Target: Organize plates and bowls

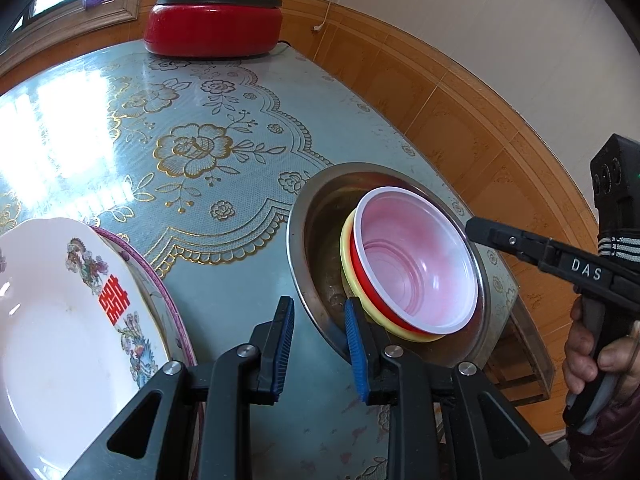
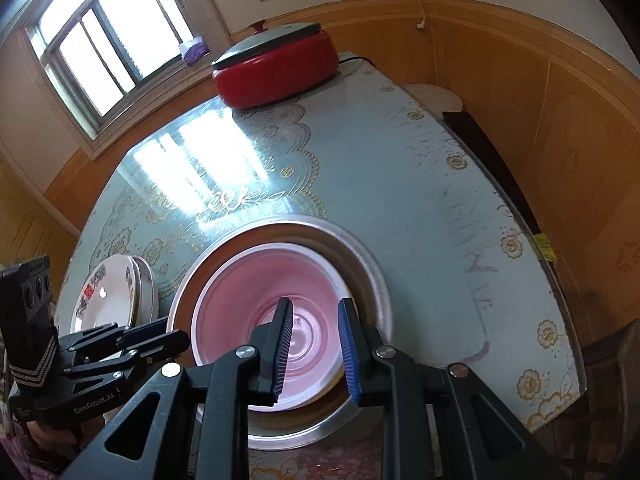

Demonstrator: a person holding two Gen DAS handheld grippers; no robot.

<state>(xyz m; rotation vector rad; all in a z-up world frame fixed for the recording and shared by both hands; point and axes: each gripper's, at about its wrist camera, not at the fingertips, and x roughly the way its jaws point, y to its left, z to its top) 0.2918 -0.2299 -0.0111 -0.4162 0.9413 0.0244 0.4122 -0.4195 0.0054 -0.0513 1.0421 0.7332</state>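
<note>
Lower centre, both the left gripper (image 1: 318, 350) and right gripper (image 2: 314, 350) hover slightly parted and empty over stacked bowls (image 1: 416, 264) on the worktop (image 1: 224, 184).

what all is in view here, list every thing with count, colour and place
metal basin: one, silver, right part of table
plastic bowls: at least three nested, white over red over yellow, inside basin
plates: at least two stacked, white with red emblem, left of basin
electric cooker: one, red with grey lid, far end
table: one, pale blue floral cover
window: one, far left wall
left gripper: black, blue pads, jaws apart, empty, at basin's near rim
right gripper: same, jaws apart, empty, over bowls
hand: one, holding right gripper's handle
</note>
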